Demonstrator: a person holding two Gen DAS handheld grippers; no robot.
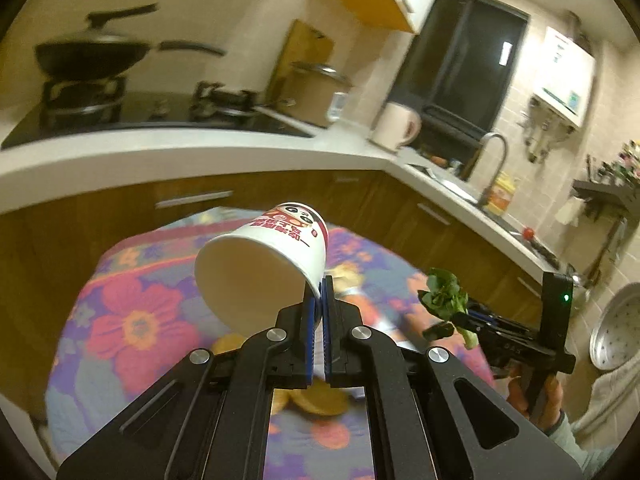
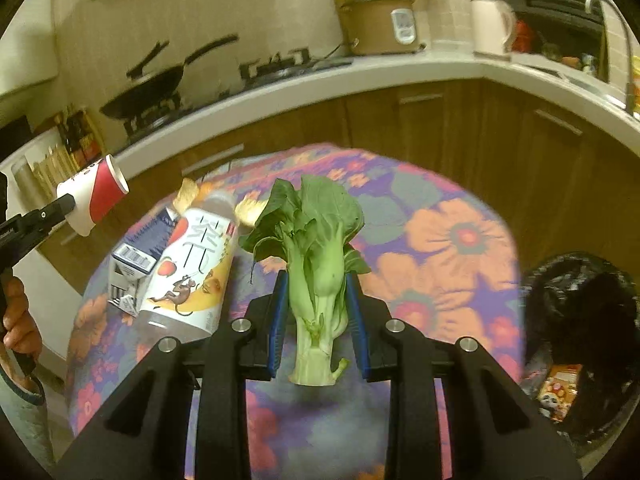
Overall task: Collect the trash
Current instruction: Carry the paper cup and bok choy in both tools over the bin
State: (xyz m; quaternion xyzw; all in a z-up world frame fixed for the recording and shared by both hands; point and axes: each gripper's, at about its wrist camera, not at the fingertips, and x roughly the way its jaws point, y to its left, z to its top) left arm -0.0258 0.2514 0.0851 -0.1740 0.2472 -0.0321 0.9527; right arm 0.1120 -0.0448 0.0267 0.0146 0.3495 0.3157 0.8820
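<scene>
My left gripper (image 1: 319, 292) is shut on the rim of a white and red paper cup (image 1: 264, 264) and holds it in the air above the flowered table (image 1: 132, 320), mouth tilted towards the camera. The cup also shows in the right wrist view (image 2: 96, 200) at the far left. My right gripper (image 2: 318, 292) is shut on a green bok choy (image 2: 316, 252), stem down, above the table (image 2: 460, 248). The bok choy shows in the left wrist view (image 1: 446, 298) at the right. On the table lie a tea bottle (image 2: 192, 276), a small carton (image 2: 132, 272) and orange peels (image 1: 316, 400).
A black trash bag (image 2: 580, 344) with some packaging inside stands open at the table's right side. Behind the table runs a kitchen counter (image 1: 200, 144) with a stove, wok (image 1: 92, 52), rice cooker (image 2: 380, 20), kettle (image 1: 396, 126) and sink.
</scene>
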